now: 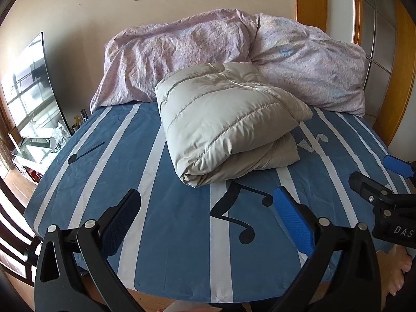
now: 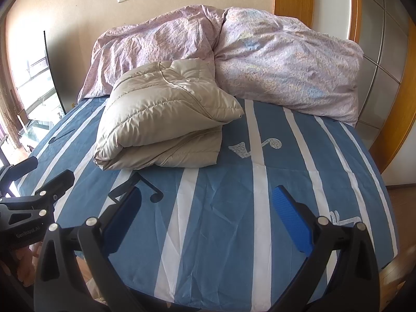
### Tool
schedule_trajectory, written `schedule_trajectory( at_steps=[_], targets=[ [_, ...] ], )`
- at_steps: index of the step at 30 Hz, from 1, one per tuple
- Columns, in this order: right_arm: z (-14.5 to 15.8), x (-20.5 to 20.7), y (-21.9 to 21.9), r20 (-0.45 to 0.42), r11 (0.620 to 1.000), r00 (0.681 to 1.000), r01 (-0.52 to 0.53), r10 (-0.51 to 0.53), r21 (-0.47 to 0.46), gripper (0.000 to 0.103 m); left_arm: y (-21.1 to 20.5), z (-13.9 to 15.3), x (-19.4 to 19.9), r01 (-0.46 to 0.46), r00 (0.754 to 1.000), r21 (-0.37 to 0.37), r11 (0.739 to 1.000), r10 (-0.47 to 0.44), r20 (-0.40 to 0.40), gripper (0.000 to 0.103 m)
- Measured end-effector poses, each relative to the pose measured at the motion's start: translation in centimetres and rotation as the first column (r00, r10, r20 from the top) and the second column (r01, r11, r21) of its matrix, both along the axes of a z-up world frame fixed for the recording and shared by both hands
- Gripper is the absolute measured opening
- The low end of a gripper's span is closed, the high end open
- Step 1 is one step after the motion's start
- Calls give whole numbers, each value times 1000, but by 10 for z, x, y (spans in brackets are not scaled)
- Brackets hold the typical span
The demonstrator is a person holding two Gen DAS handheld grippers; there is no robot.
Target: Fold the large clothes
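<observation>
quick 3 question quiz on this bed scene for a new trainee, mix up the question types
1. True or false: the left hand-held gripper is clamped on the beige puffer jacket.
2. Multiple choice: what lies directly behind the jacket? A) a pink floral duvet B) a laptop C) a basket
3. Fill in: the blue striped sheet is printed with music ____.

Key:
1. False. Both the left and the right hand-held gripper stand open and empty over the sheet, apart from the folded jacket.
2. A, the pink floral duvet, bunched against the wall.
3. notes
</observation>
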State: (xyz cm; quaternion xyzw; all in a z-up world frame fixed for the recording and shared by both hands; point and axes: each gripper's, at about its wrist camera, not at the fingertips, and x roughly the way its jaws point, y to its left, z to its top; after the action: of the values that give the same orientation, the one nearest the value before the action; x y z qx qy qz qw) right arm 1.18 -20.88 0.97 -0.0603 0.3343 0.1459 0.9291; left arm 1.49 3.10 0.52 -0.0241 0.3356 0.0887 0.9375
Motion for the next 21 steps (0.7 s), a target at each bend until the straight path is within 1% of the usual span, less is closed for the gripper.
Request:
schedule_trajectory(
  at_steps=[21],
  targets=[
    [-5,7,-4,-5,1000,1000,6,-6,3,101,-3,-3,5,11,1000,-1,1000,-11,-12,102]
  ],
)
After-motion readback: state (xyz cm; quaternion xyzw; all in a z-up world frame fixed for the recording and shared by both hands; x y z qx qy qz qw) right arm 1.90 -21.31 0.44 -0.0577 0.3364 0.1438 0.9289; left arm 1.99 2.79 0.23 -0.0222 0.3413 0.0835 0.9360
